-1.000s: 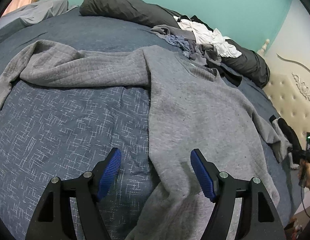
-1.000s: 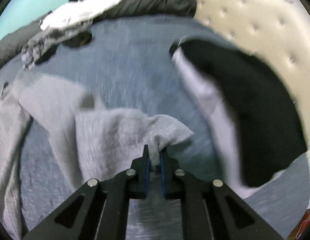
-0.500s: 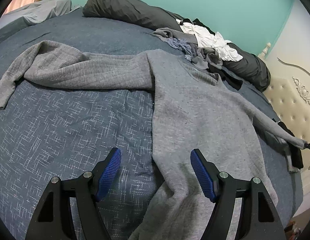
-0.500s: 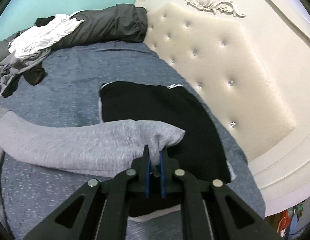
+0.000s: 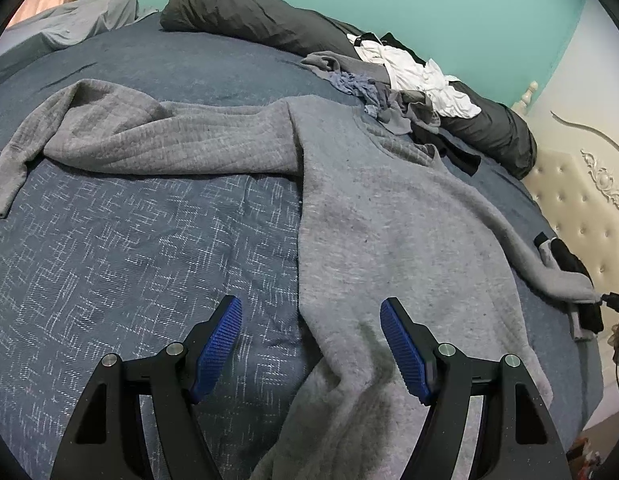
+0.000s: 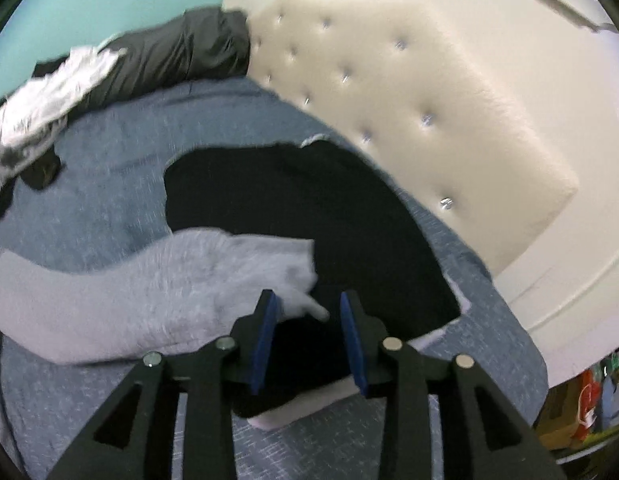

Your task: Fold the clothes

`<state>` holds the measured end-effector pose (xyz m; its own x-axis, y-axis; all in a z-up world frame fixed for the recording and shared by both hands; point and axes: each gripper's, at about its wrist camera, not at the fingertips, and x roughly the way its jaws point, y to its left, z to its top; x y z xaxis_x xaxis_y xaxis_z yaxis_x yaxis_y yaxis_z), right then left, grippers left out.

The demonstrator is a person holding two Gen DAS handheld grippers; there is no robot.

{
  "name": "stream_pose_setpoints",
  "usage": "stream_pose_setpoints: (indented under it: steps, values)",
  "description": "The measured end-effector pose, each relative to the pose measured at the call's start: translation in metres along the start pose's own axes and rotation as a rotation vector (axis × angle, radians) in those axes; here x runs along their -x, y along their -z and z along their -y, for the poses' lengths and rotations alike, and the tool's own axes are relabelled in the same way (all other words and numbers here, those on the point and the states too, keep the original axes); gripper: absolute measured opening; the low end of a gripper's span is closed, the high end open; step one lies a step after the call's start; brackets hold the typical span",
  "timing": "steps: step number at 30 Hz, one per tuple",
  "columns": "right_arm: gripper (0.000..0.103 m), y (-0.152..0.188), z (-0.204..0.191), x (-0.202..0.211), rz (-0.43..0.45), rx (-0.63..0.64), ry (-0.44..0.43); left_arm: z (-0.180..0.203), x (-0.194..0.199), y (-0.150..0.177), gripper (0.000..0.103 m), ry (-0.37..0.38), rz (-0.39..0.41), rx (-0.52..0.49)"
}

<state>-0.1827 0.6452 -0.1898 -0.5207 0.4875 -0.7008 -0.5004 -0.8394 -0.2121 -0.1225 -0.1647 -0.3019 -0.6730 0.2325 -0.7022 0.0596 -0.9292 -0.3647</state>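
A grey sweatshirt [image 5: 389, 216] lies spread on the blue bedspread [image 5: 129, 264], one sleeve [image 5: 149, 140] stretched left, the other sleeve [image 6: 157, 292] drawn out to the right over a folded black garment [image 6: 309, 208]. My left gripper [image 5: 311, 344] hovers open over the sweatshirt's hem, nothing between its blue pads. My right gripper [image 6: 307, 312] has its jaws opening. The cuff tip [image 6: 309, 304] lies loose between the pads, which no longer press on it. From the left wrist view the right gripper [image 5: 613, 304] peeks in at the far right edge.
A pile of mixed clothes [image 5: 397, 76] and dark pillows [image 5: 261, 20] lie along the far side of the bed. A cream tufted headboard [image 6: 409, 92] rises to the right. The bed's edge and some floor clutter [image 6: 581, 400] show at lower right.
The right gripper pulled the sleeve out straight over the black garment, then let go of the cuff as its jaws parted. The left gripper stayed still and open.
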Motion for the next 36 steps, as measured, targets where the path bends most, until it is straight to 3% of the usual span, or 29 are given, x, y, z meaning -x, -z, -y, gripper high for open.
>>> stream_pose_setpoints:
  steps: [4,8,14,17,23,28,36]
  values:
    - [0.037,0.009,-0.012,0.043,0.051,-0.009,-0.128,0.004,0.01,0.001,0.075,0.013,-0.018,-0.001]
    - [0.039,0.033,-0.042,0.08,0.027,0.044,-0.322,0.009,0.031,0.001,0.075,0.029,-0.043,-0.024]
    - [0.051,0.091,-0.107,0.127,-0.126,0.21,-0.643,0.008,0.067,0.006,0.075,0.027,-0.105,-0.087]
    - [0.056,0.127,-0.142,0.152,-0.187,0.334,-0.734,0.001,0.082,0.01,0.075,0.036,-0.145,-0.082]
    - [0.056,0.184,-0.198,0.179,-0.294,0.486,-0.829,-0.006,0.107,0.026,0.075,0.022,-0.186,-0.111]
    - [0.056,0.212,-0.231,0.192,-0.303,0.596,-0.814,-0.009,0.111,0.041,0.075,0.024,-0.234,-0.128]
    - [0.056,0.233,-0.247,0.167,-0.402,0.548,-0.799,-0.012,0.08,0.061,0.075,0.001,-0.32,-0.127]
